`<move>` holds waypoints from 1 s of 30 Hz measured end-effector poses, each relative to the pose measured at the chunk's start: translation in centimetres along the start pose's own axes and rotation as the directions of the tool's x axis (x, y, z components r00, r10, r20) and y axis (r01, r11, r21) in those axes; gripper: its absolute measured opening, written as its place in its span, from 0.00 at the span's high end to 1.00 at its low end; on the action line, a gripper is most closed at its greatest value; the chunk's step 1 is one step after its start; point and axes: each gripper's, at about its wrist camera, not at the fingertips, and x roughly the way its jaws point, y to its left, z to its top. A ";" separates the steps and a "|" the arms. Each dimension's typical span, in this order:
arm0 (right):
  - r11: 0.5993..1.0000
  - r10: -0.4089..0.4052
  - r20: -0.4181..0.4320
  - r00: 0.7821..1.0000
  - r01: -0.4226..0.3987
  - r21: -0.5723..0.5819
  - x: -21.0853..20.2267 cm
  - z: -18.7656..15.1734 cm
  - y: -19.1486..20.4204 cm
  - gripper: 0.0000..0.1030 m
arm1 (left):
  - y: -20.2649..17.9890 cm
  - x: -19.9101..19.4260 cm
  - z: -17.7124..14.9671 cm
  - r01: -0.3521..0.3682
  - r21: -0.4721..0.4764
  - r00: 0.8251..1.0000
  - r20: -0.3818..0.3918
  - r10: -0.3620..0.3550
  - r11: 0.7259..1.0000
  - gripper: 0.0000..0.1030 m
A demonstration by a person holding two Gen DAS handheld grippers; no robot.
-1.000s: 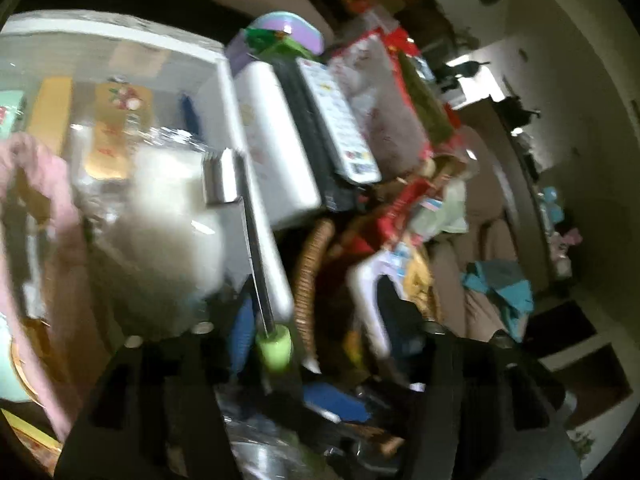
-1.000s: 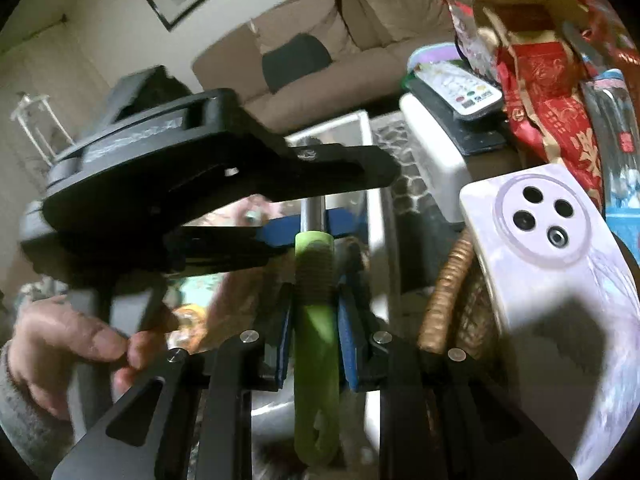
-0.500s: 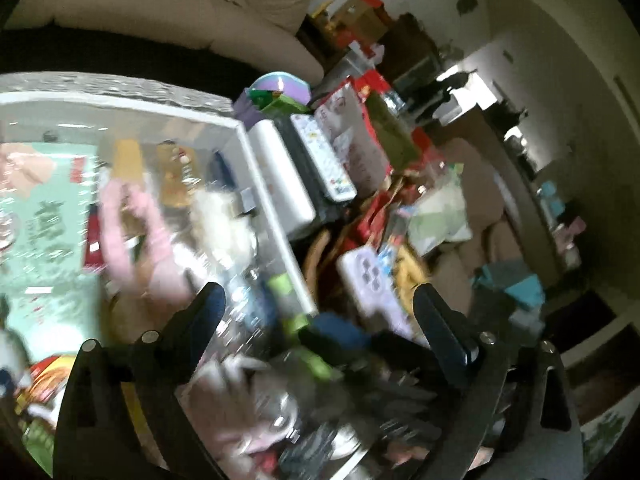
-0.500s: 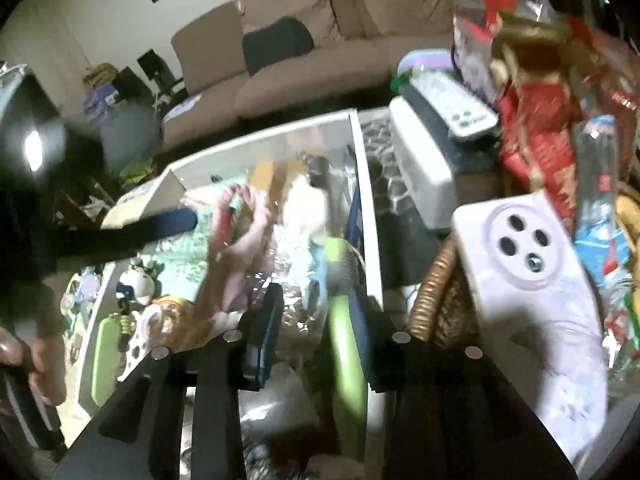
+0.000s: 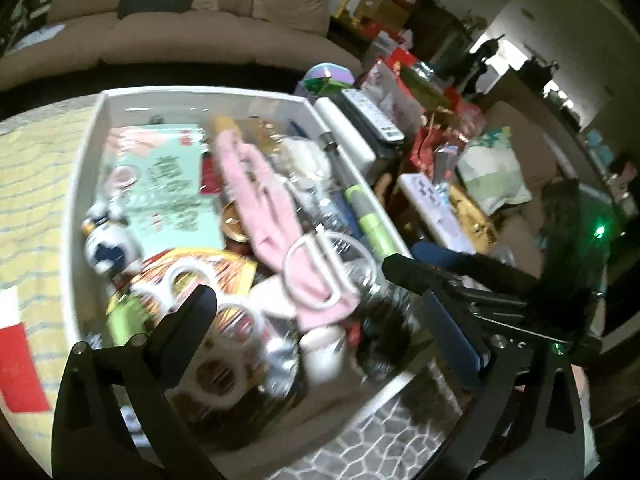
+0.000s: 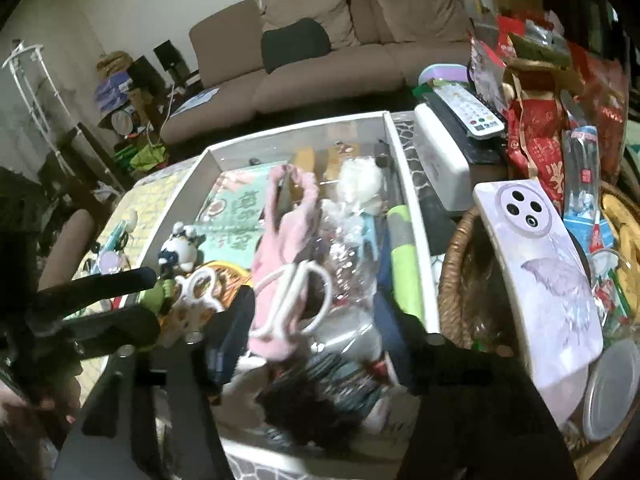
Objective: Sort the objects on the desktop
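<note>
A white box (image 5: 100, 120) on the table is packed with small things. The green-handled tool (image 6: 404, 256) lies inside along its right wall, touching neither gripper. My right gripper (image 6: 316, 332) hangs over the near end of the box, its jaws opening with nothing pressed between them. Higher and further back, my left gripper (image 5: 320, 320) is opening wide over the box and holds nothing. Under the fingers lie a pink cloth (image 5: 264, 200), white scissors (image 5: 320, 272), a panda figure (image 5: 108, 244) and a green card (image 5: 168, 188).
Right of the box stand a wicker basket (image 6: 456, 280), a phone in a lilac case (image 6: 540, 272), a white device (image 6: 440, 160) with a remote control (image 6: 468, 112) on it, and red packets (image 6: 536, 140). A brown sofa (image 6: 320, 52) is behind.
The right gripper was shut on the green handle with the left gripper close by. Both have opened and drawn back and up, and the tool now lies in the box.
</note>
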 end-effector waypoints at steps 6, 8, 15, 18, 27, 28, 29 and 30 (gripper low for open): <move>0.999 -0.044 -0.028 0.999 0.043 -0.033 0.0 -1.8 2.2 0.30 | 0.8 -2.6 -2.7 -0.046 -0.016 0.999 0.012 0.047 0.999 0.00; 0.997 -0.061 -0.031 0.998 0.059 -0.043 -0.3 -2.3 2.8 0.29 | 1.3 -3.7 -3.6 -0.055 -0.030 0.998 0.021 0.056 0.998 0.00; 0.997 -0.049 -0.021 0.999 0.048 -0.054 -1.8 -4.0 5.4 0.19 | 1.8 -6.8 -6.6 -0.083 -0.004 0.995 0.049 0.083 0.997 0.00; 0.996 -0.036 -0.012 0.999 0.035 -0.077 -2.4 -4.5 7.2 0.11 | 2.1 -8.4 -8.2 -0.108 0.009 0.992 0.074 0.107 0.994 0.00; 0.988 0.041 0.008 0.999 -0.040 -0.149 -3.1 -6.1 14.3 0.03 | 5.3 -13.5 -11.8 -0.233 -0.010 0.964 0.132 0.233 0.972 0.00; 0.987 0.050 0.008 0.999 -0.048 -0.153 -3.0 -6.2 15.0 0.03 | 5.7 -13.8 -12.1 -0.241 -0.012 0.961 0.135 0.241 0.970 0.00; 0.986 0.058 0.008 0.998 -0.056 -0.158 -2.9 -6.4 15.9 0.02 | 6.2 -14.2 -12.4 -0.252 -0.014 0.958 0.138 0.251 0.968 0.00; 0.985 0.065 0.008 0.998 -0.062 -0.162 -2.8 -6.6 16.6 0.02 | 6.7 -14.6 -12.6 -0.265 -0.018 0.954 0.142 0.265 0.964 0.00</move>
